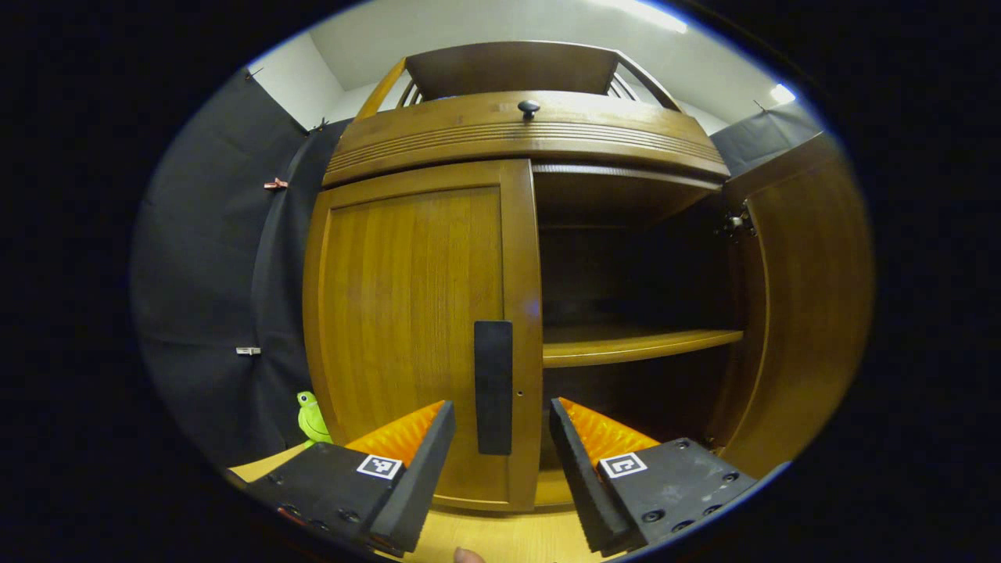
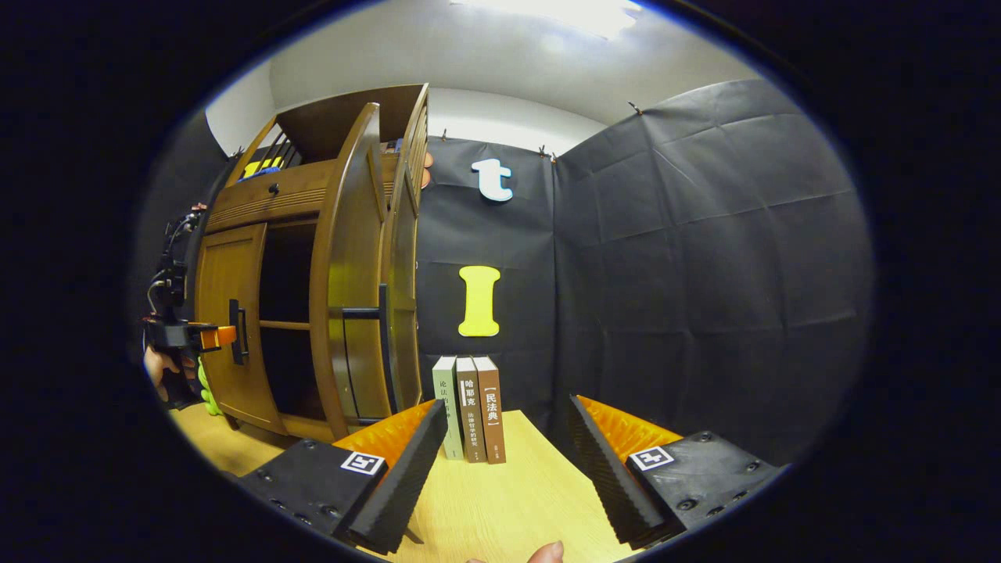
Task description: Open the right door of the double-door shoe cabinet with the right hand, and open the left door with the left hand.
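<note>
The brown wooden shoe cabinet (image 1: 516, 133) faces me in the left gripper view. Its left door (image 1: 414, 313) is closed, with a black vertical handle (image 1: 493, 387) near its inner edge. The right door (image 1: 805, 305) is swung wide open, baring a shelf (image 1: 641, 344). My left gripper (image 1: 502, 426) stands open, its fingers either side of the handle and just short of it. In the right gripper view my right gripper (image 2: 507, 442) is open and holds nothing, away from the open right door (image 2: 348, 289). The left gripper (image 2: 184, 336) shows far left, at the left door's handle (image 2: 235, 330).
Three books (image 2: 469, 418) stand upright on the light wooden table (image 2: 500, 500) against the black wall, just right of the cabinet. A green toy frog (image 1: 311, 418) sits at the cabinet's left foot. A drawer with a dark knob (image 1: 529, 107) tops the doors.
</note>
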The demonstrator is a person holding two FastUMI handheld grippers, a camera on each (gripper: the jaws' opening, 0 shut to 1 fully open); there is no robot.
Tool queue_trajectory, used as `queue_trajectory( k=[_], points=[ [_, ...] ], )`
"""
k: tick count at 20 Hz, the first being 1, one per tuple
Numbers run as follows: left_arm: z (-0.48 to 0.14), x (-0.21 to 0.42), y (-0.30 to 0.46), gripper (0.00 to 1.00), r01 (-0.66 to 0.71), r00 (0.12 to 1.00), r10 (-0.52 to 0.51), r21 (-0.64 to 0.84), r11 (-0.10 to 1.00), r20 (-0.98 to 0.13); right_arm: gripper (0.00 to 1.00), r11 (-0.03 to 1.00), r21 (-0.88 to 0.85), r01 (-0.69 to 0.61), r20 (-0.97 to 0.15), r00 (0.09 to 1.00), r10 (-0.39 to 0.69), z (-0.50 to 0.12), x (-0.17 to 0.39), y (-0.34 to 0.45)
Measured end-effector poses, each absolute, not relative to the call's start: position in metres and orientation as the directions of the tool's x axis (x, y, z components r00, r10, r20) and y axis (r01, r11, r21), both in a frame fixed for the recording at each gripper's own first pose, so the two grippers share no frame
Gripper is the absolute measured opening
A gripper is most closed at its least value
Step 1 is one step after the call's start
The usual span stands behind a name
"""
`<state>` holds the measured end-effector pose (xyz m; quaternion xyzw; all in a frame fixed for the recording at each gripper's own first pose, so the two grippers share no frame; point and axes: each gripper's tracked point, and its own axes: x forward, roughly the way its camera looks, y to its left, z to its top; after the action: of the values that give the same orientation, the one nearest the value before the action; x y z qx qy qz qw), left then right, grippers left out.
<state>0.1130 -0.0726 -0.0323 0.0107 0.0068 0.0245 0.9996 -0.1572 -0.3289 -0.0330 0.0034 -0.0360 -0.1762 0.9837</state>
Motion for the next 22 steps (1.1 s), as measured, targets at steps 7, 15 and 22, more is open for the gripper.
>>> queue_trajectory(
  k=[7,15,22],
  points=[
    [-0.041,0.16,-0.059,0.6,-0.077,0.995,0.079,0.033,0.996,-0.055,0.98,0.923,0.026,0.383,0.097,0.918,-0.384,-0.023,-0.161,-0.344],
    [-0.048,0.17,-0.065,0.36,-0.045,0.997,0.046,0.013,0.999,-0.062,0.98,0.919,-0.01,0.395,0.1,0.915,-0.392,-0.023,-0.164,-0.34],
    [-0.044,0.137,-0.059,0.28,-0.038,0.996,0.039,0.018,0.999,-0.075,0.97,0.925,-0.013,0.381,0.099,0.921,-0.378,-0.02,-0.169,-0.326]
  ],
)
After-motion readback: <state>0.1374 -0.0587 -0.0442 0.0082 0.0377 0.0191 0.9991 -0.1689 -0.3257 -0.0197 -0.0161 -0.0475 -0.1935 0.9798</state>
